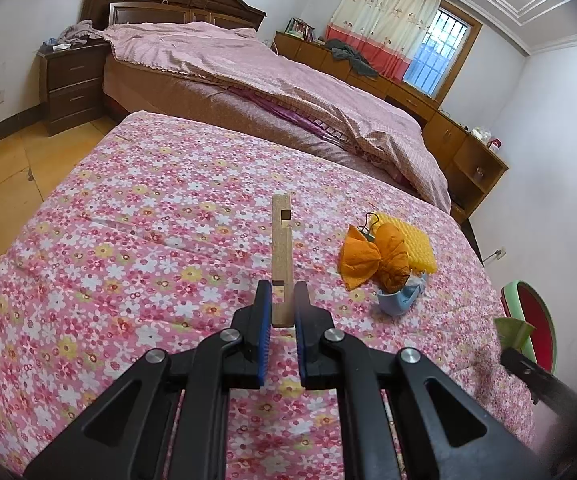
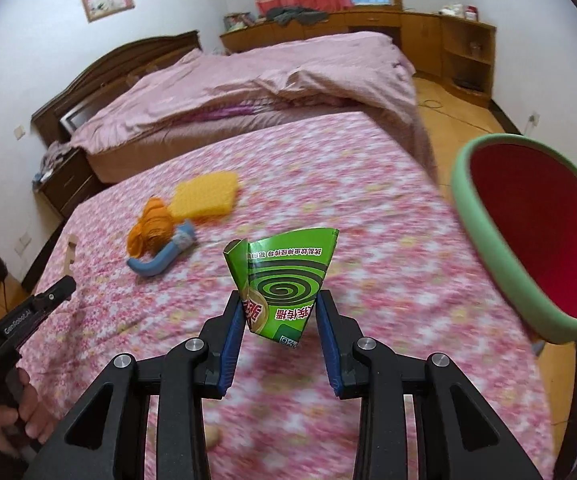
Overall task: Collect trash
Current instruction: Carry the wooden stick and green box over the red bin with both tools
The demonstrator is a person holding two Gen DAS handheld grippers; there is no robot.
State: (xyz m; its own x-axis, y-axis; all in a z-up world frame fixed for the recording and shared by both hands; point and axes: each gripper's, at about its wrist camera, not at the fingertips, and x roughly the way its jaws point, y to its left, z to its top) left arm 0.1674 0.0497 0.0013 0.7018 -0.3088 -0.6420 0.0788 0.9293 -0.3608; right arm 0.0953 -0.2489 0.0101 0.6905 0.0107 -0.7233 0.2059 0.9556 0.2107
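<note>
My left gripper point(image 1: 282, 294) is shut on a notched wooden stick point(image 1: 281, 248) and holds it upright over the floral bed cover point(image 1: 148, 216). My right gripper point(image 2: 280, 308) is shut on a crushed green mosquito-coil box point(image 2: 284, 280), held above the cover, left of the green-rimmed red bin point(image 2: 528, 232). An orange crumpled wrapper point(image 1: 372, 258), a yellow sponge point(image 1: 412, 242) and a light blue curved plastic piece point(image 1: 398, 300) lie together on the cover, right of the stick. They also show in the right wrist view: wrapper point(image 2: 150, 230), sponge point(image 2: 204, 196), blue piece point(image 2: 162, 258).
The bin point(image 1: 536, 320) stands off the cover's right edge. A big bed with a pink quilt point(image 1: 280, 76) lies behind. A dark nightstand point(image 1: 72, 84) stands at the left, wooden cabinets point(image 1: 460, 140) along the right wall. The left gripper and hand point(image 2: 12, 344) show at left.
</note>
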